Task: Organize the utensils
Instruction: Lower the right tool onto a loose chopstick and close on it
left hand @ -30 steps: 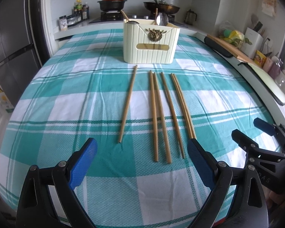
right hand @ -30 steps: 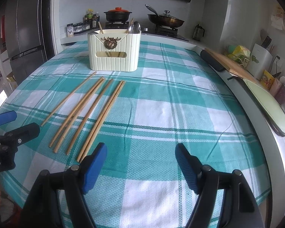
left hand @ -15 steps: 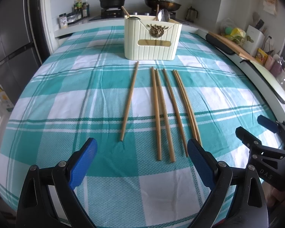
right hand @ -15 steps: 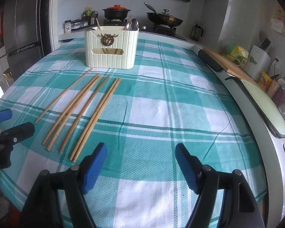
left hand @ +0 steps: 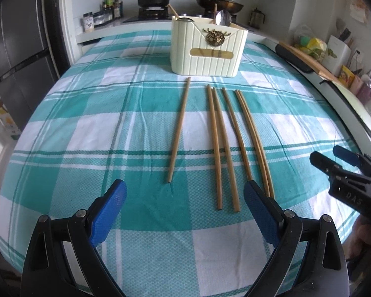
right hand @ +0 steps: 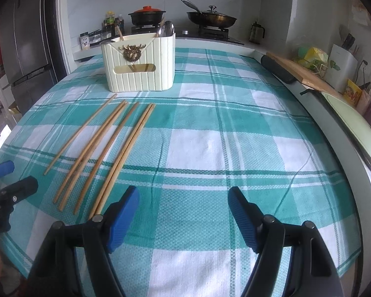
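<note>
Several wooden chopsticks (left hand: pixel 217 146) lie side by side on the teal checked tablecloth (left hand: pixel 86 133), pointing at a cream utensil holder (left hand: pixel 207 49) with a brass deer badge; spoons and chopsticks stand in it. One chopstick (left hand: pixel 179 128) lies apart on the left. My left gripper (left hand: pixel 185 198) is open and empty just short of their near ends. My right gripper (right hand: pixel 183 205) is open and empty to the right of the chopsticks (right hand: pixel 121 153); the holder (right hand: pixel 139 65) is far left of it. Each gripper shows in the other's view: the right one (left hand: pixel 334 159), the left one (right hand: pixel 2 177).
A stove with a red-lidded pot (right hand: pixel 147 14) and a wok (right hand: pixel 211 19) stands behind the table. A counter on the right holds a cutting board (right hand: pixel 306 76), a knife block (right hand: pixel 341 66) and bottles. A grey fridge (right hand: pixel 24 42) is at the left.
Both grippers have moved forward over the table toward the chopsticks and holder. Both stayed open.
</note>
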Tool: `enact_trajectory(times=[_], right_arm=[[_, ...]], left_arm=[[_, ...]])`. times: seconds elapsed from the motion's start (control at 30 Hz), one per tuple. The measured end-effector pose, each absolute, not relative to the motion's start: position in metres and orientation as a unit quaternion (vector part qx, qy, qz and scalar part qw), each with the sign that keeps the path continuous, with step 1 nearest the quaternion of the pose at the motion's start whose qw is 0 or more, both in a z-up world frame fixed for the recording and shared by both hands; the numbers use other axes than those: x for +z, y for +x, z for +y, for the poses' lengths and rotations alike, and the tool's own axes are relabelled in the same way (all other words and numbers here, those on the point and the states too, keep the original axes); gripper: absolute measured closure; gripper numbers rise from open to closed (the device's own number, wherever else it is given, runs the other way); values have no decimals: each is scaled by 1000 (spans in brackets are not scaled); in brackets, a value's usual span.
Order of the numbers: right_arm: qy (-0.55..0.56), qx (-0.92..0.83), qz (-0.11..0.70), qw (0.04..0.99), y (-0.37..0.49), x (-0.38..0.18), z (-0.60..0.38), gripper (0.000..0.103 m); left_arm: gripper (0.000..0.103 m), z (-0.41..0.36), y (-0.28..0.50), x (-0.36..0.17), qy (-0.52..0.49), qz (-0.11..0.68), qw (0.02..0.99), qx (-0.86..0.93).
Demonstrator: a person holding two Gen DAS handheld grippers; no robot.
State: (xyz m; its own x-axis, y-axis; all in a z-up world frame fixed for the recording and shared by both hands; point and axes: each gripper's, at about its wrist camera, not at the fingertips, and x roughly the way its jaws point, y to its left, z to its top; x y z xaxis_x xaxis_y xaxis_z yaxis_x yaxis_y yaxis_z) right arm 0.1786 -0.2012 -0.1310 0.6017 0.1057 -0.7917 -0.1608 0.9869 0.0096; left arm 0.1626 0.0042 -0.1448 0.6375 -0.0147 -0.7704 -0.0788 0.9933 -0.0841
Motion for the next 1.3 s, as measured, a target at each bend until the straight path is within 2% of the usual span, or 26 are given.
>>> enact_trajectory(times=[0.3, 0.7, 0.8, 0.9, 0.97, 1.03, 1.2, 1.3], right_arm=[[-17, 100, 466, 879, 238, -151, -162, 27], [-60, 97, 494, 862, 250, -174, -133, 26], [-61, 97, 492, 863, 250, -174, -134, 29], [-69, 96, 481, 869, 248, -172, -141, 39], [-75, 91, 475, 872, 245, -170, -150, 57], [-79, 84, 472, 874, 242, -169, -161, 66], [-80, 81, 468, 876, 235, -169, -185, 74], [-96, 85, 464, 876, 231, -168, -187, 85]], left_arm=[[7, 16, 159, -144, -64, 421, 904, 26], [7, 37, 163, -153, -92, 429, 898, 38], [7, 37, 163, -153, -88, 429, 898, 38], [7, 38, 164, -153, -81, 429, 899, 40], [7, 42, 169, -152, -75, 430, 899, 43], [7, 48, 178, -150, -69, 431, 898, 47], [7, 46, 212, -151, -22, 444, 896, 26], [11, 36, 236, -163, 25, 460, 887, 17]])
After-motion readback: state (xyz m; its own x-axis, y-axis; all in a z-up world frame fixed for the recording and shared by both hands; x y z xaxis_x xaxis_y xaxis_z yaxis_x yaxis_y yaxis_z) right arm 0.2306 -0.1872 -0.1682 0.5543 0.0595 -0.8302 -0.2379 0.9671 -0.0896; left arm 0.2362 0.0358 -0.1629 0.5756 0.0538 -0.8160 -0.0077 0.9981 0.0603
